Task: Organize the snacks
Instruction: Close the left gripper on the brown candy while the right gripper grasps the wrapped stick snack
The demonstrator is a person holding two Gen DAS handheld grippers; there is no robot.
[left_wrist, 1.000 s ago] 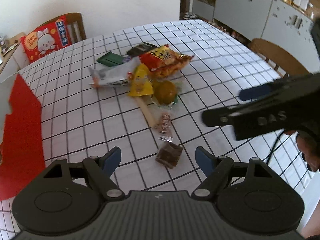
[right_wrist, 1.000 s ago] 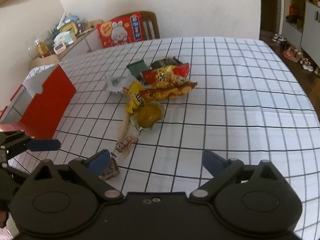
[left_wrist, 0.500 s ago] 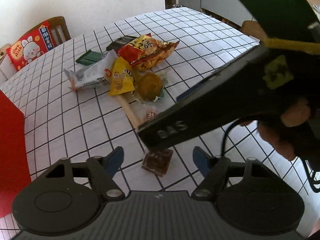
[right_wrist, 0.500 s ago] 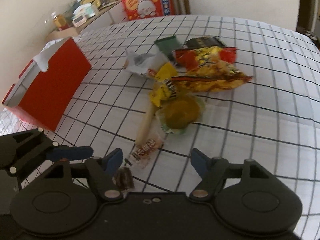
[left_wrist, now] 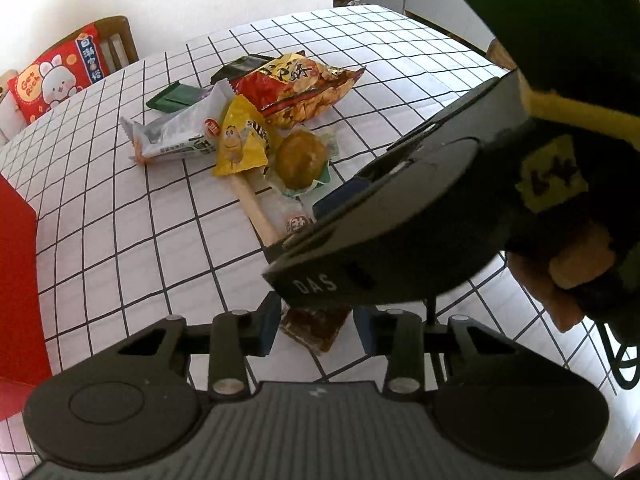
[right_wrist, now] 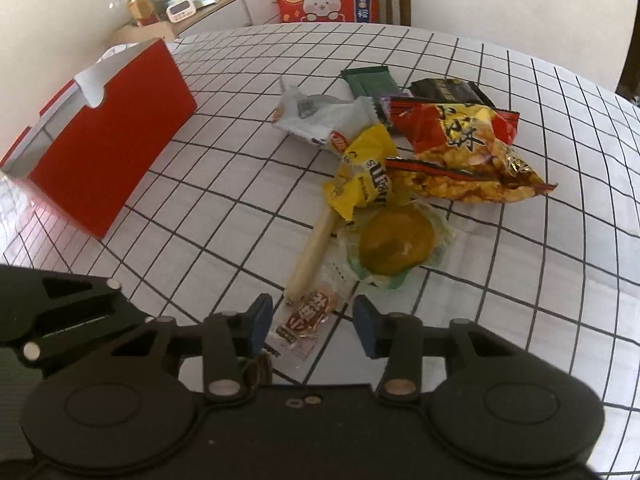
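Brown and glossy, the small wrapped candy (left_wrist: 313,327) lies on the near part of the checked tablecloth (left_wrist: 132,248), right between the blue pads of the left gripper (left_wrist: 316,328). Its jaws stand at a middling gap on either side of the candy, not visibly pressing it. Just beyond, the right gripper (right_wrist: 310,322) straddles the red-and-white sachet (right_wrist: 306,318), its jaws likewise parted with space on each side; it grips nothing that can be seen.

Farther out sits the loose heap: a pale stick snack (right_wrist: 310,256), a round yellow cake in clear wrap (right_wrist: 396,248), a yellow M&M's bag (right_wrist: 366,180), a white wrapper (right_wrist: 320,120), a red-and-yellow crisp bag (right_wrist: 460,148), and green (right_wrist: 370,82) and black (right_wrist: 448,90) packets at the far side. The red box (right_wrist: 108,160), open at the top, stands on the left, well apart from the heap; likely where the snacks should go.

The main risk is crowding. In the left wrist view the right tool's body hangs directly over the left gripper's front, so lifting either one carelessly could knock them together. The candy is flat and slick; a shallow pinch may slip off. The sachet's far end lies near the stick, so closing there could drag that along too.
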